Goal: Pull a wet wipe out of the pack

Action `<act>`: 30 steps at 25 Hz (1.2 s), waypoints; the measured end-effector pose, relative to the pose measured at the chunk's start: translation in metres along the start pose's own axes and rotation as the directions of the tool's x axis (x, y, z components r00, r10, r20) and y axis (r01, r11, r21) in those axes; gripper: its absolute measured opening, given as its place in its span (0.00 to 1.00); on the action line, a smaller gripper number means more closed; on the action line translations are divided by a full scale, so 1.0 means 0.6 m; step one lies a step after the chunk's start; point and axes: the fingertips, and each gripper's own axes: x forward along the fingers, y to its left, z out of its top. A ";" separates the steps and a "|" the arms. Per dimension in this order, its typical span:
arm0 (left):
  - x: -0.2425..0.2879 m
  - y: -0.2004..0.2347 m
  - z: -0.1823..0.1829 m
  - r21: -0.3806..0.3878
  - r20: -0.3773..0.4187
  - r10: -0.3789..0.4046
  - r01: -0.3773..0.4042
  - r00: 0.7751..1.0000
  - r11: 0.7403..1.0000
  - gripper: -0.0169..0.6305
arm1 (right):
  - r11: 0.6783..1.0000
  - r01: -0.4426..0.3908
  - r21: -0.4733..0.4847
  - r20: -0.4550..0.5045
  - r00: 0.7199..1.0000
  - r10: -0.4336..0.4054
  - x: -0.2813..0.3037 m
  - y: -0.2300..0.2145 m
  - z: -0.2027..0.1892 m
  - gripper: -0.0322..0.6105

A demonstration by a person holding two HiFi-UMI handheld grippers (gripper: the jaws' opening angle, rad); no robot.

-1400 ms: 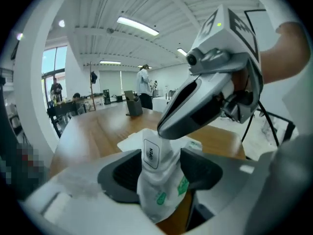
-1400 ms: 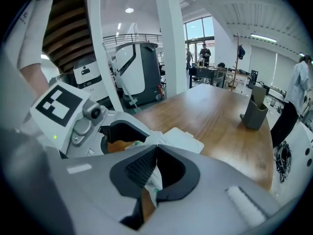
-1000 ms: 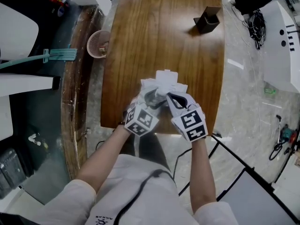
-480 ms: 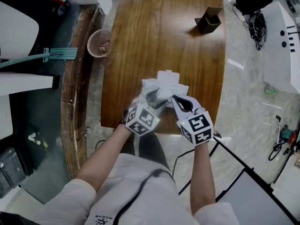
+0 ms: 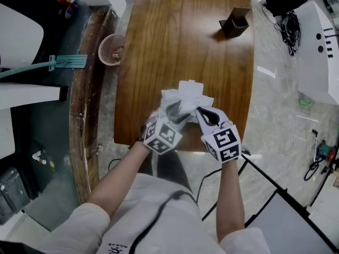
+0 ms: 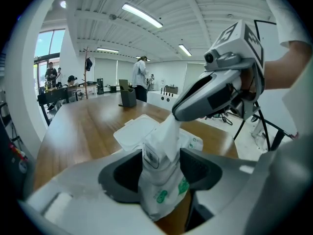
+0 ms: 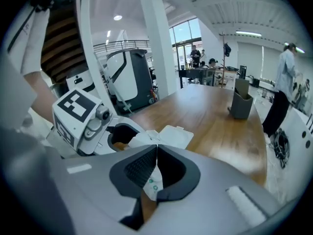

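Note:
A white wet wipe pack (image 6: 157, 190) with green print stands upright over the wooden table's (image 5: 180, 36) near edge, its flip lid (image 5: 189, 87) open. My left gripper (image 6: 159, 173) is shut on the pack's body, a pad against each side. A white wipe (image 6: 167, 131) rises from the pack's top in a peak. My right gripper (image 7: 156, 155) pinches that peak and its jaws are opening slightly, the wipe's thin edge still pressed between the pads. In the head view, left gripper (image 5: 170, 110) and right gripper (image 5: 200, 111) meet at the pack (image 5: 183, 100).
A dark pen holder (image 5: 234, 21) stands at the table's far right. A pink basket (image 5: 110, 49) sits on the floor off the table's left edge. People stand and sit far behind the table in both gripper views. Cables and equipment lie on the floor at right.
My right gripper has shifted a little to the right and toward me, drawing the wipe's tip out of the pack. The left gripper and the pack have stayed put.

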 end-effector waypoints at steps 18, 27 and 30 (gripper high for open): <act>0.001 -0.002 0.001 0.016 -0.028 0.015 -0.014 1.000 1.000 0.43 | 0.845 -0.051 -0.533 -0.118 0.993 -0.014 0.047 0.084 0.025 0.17; 0.001 -0.002 -0.001 0.020 -0.027 0.013 -0.012 1.000 1.000 0.43 | 0.970 -0.068 -0.233 0.022 0.997 0.075 0.015 0.060 0.051 0.07; 0.001 -0.002 -0.002 0.017 -0.030 0.014 -0.013 0.999 1.000 0.43 | 0.993 -0.120 0.010 0.128 0.985 0.117 0.007 0.036 0.049 0.07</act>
